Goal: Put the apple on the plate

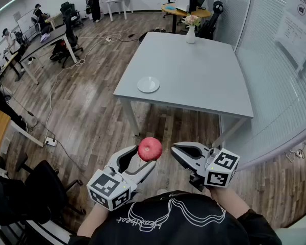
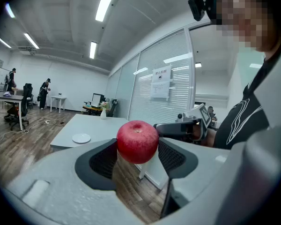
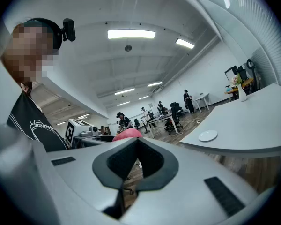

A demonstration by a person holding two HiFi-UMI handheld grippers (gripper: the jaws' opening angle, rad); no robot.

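Apple (image 1: 150, 148), at lower centre of the head view, sits clamped across its middle by the left gripper (image 1: 146, 156), seemingly firm, smooth, fairly light and roll-prone; right gripper (image 1: 176, 148) closed on nothing.

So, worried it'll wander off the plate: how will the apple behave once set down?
The apple looks round and glossy, so it may roll if released tilted. The plate seems shallow, so its rim may barely stop it. It looks firm, undented in the left gripper.
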